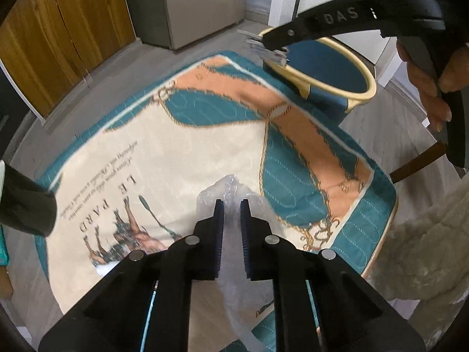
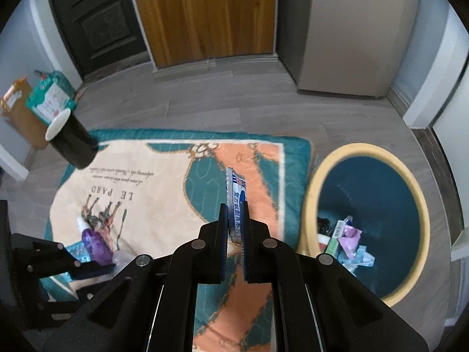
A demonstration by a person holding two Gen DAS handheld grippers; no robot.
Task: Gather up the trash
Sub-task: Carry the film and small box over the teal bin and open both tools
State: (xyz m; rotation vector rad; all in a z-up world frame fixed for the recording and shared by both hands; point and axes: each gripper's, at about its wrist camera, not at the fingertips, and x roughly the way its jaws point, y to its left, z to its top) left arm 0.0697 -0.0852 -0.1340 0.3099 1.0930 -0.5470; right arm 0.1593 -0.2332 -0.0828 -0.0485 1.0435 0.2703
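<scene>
My right gripper (image 2: 235, 205) is shut on a flat white and blue sachet (image 2: 236, 196), held over the patterned mat (image 2: 146, 182) just left of the blue bin with a yellow rim (image 2: 310, 187). The bin holds several wrappers (image 2: 348, 240). In the left wrist view the right gripper (image 1: 271, 52) with the sachet (image 1: 263, 51) hangs at the bin's (image 1: 360, 94) near rim. My left gripper (image 1: 232, 205) is shut on a clear plastic bag (image 1: 231, 187) over the mat (image 1: 176, 146). In the right wrist view it shows at the left (image 2: 96, 267) near a purple bottle (image 2: 95, 243).
A black cup with a white inside (image 2: 70, 138) stands at the mat's far left corner; it also shows in the left wrist view (image 1: 26, 202). Boxes (image 2: 44, 99) lie by the dark door. A wooden door (image 2: 205, 14) and a grey cabinet (image 2: 346, 29) stand behind.
</scene>
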